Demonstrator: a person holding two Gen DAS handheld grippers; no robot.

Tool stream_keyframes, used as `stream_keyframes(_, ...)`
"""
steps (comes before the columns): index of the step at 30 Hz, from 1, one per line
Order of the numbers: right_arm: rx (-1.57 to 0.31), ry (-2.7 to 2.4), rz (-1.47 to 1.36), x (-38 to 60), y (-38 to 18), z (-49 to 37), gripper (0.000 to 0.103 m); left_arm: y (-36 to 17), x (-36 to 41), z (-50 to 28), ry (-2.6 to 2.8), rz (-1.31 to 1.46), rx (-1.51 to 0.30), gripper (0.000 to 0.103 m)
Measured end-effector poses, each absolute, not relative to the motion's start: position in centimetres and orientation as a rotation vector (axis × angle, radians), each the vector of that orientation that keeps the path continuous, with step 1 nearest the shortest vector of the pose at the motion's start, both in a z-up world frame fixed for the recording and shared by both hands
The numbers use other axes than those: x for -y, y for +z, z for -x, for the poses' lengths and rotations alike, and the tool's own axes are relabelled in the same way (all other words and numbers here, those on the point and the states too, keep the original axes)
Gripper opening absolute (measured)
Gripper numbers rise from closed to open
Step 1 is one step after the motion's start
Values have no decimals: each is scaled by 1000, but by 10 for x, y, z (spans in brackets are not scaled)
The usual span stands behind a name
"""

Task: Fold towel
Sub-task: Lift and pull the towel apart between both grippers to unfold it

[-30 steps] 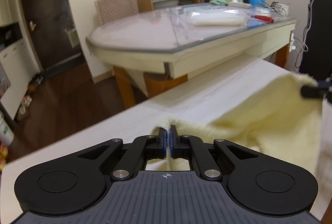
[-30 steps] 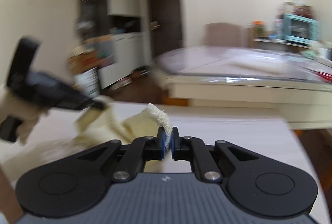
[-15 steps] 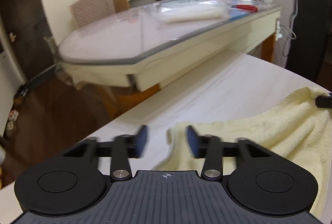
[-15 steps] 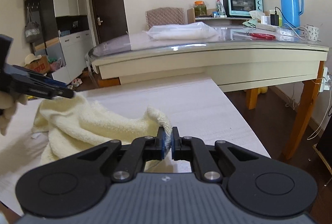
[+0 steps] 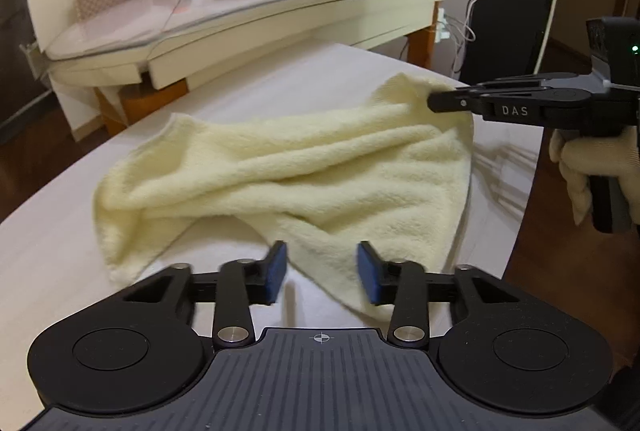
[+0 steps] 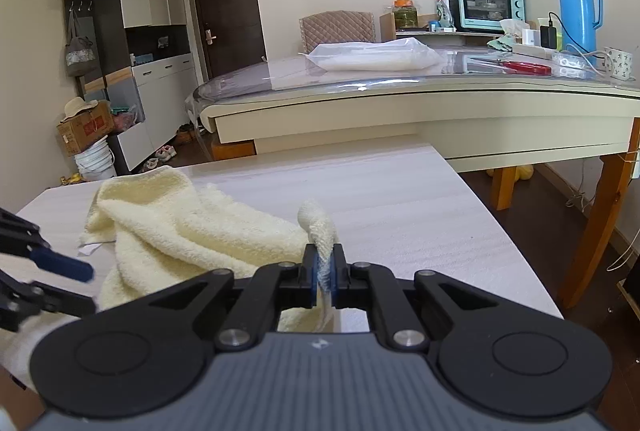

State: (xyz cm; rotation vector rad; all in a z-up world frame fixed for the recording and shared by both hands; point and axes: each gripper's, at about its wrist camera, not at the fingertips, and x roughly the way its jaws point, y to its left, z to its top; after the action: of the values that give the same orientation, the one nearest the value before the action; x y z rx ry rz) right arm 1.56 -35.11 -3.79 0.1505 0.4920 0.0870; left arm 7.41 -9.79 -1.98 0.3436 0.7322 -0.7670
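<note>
The left gripper (image 5: 322, 273), low in its frame, has let go of its corner and its jaws are closing again with a towel (image 5: 288, 167) fold between them, unpinched. The towel lies rumpled mid-frame on the white table (image 5: 60, 243). At right, the right gripper (image 6: 325, 277) stays clamped on its corner, so the fold needs re-gripping.

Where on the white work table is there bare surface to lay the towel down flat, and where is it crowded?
Bare: the far strip of the white table beyond the towel, toward the glass-topped table, and the stretch along its right edge in the right wrist view. Crowded: the near left, where the rumpled towel lies, the right hand-held gripper clamps one corner and the left hand-held gripper's jaws are closing.
</note>
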Motion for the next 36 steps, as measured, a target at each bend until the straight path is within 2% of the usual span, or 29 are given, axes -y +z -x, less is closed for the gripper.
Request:
stream_keyframes(2,-496,89,-149,351,-37,-12,7,-24,104,-71,-756,-388,-725,19)
stream_keyframes(8,-517,123,-144,346,-38,4,7,-22,96,-59,-728,-459,-737,16)
stream_keyframes(15,-559,238,-139,321,-42,29,8,-19,52,-33,-615,-510,-771,16)
stream_keyframes(21,-549,272,-128,315,-38,43,12,-10,25,-27,-587,-393,-807,19)
stream_keyframes(23,-516,263,-130,320,-29,43,16,0,16,-38,-553,-338,-771,19)
stream_keyframes(27,-448,257,-119,323,-10,34,17,6,10,-67,-493,-307,-732,19)
stream_keyframes(36,-402,327,9,301,19,-19,24,-13,19,-142,-440,-342,-732,19)
